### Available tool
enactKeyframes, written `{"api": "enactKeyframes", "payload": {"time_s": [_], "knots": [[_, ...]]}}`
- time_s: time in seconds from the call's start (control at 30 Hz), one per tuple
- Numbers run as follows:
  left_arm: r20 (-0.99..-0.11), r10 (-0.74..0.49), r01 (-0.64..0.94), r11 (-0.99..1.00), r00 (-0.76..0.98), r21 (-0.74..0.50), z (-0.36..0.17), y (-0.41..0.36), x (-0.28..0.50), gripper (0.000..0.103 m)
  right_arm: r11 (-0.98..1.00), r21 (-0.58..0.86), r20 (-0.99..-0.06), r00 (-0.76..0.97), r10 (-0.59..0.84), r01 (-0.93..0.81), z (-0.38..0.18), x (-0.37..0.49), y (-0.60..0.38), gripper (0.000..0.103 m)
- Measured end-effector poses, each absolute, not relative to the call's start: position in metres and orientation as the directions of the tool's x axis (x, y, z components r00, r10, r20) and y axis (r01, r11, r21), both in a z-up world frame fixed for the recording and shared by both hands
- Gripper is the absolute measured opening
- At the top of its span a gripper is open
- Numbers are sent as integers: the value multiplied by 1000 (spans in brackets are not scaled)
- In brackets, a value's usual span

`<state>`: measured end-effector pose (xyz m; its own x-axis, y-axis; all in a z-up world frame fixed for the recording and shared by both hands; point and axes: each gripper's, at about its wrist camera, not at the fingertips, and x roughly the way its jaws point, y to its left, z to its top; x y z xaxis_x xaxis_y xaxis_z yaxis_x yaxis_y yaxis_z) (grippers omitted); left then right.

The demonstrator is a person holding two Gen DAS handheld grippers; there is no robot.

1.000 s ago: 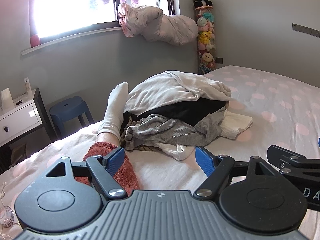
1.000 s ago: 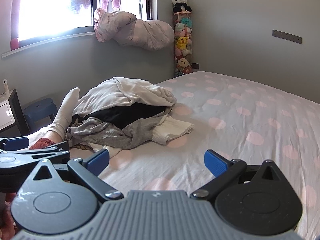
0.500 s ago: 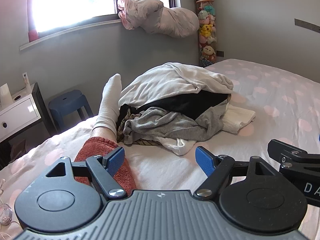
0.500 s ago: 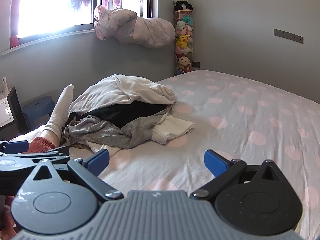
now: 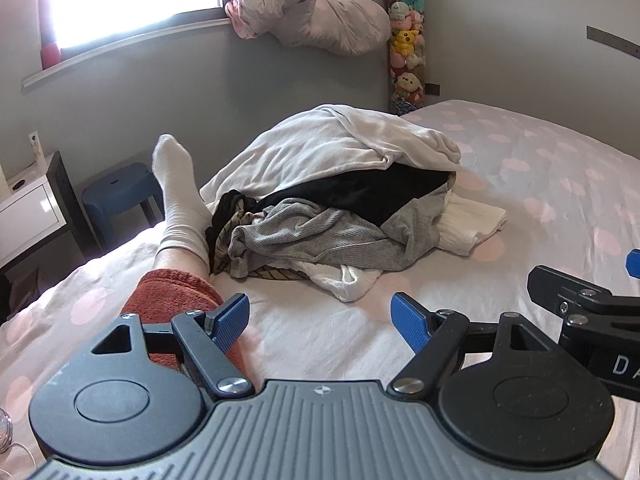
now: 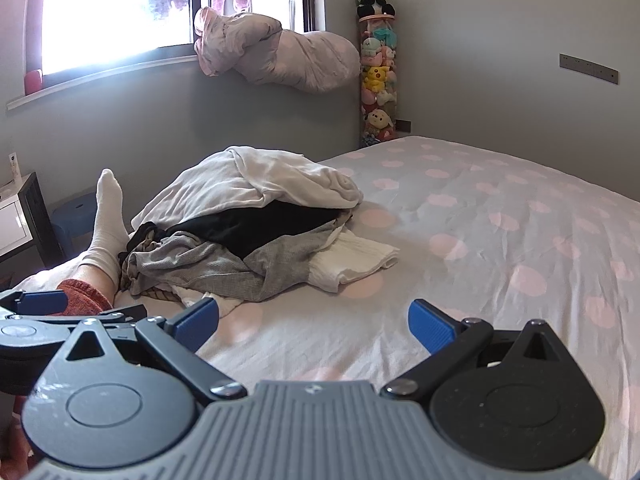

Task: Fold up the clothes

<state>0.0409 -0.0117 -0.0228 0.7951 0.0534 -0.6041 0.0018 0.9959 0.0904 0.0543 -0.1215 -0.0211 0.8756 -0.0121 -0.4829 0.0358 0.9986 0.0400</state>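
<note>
We hold the left hand-held gripper low over the bed, its blue-padded fingers spread wide with nothing between them, and the right hand-held gripper just beside it, likewise released and empty. Both point toward the pile of clothes, which sits on the pink-dotted sheet ahead of us, apart from both tools. A white garment drapes over the top of the heap; under it lies a black garment, and a grey ribbed garment spills out at the front, with a bit of white cloth poking from beneath it toward us. A folded white piece rests against the right side of the pile, touching it. To the left of the heap our leg stretches along the bed: a white sock stands toe-up just beside the clothes, and a rust-red trouser cuff sits partly behind the left tool's finger. Past the bed edge stand a blue stool and a white nightstand. A bundled pale cloth hangs from the window sill, and a tall clear tube of plush toys stands in the corner.
</note>
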Motion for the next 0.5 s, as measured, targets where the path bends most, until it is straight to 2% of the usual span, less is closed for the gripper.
{"api": "enactKeyframes", "payload": {"time_s": [0.07,0.13,0.2,0.3,0.33,0.4,0.5], "knots": [[-606,53,4,996,794,92,-22,-10,49,77,999,33,-486,874,2,16,-20,64,-124,100],[-605,55,2,996,794,94,-21,-8,60,77,1000,21,-484,875,14,-4,-19,75,-127,92],[-604,61,-5,995,795,95,-20,-6,75,77,1000,12,-495,868,27,-25,-19,91,-129,78],[-620,60,-4,996,782,92,-23,-4,104,74,998,-3,-510,859,46,-55,-23,121,-131,75],[-624,62,-2,995,779,96,-24,-5,114,71,998,-15,-513,857,49,-66,-24,132,-131,73],[-627,69,1,994,776,111,-27,-7,133,71,995,-35,-521,851,59,-91,-28,153,-130,68],[-631,81,6,991,771,133,-32,-10,161,71,991,-47,-532,843,81,-125,-35,187,-129,68]]}}
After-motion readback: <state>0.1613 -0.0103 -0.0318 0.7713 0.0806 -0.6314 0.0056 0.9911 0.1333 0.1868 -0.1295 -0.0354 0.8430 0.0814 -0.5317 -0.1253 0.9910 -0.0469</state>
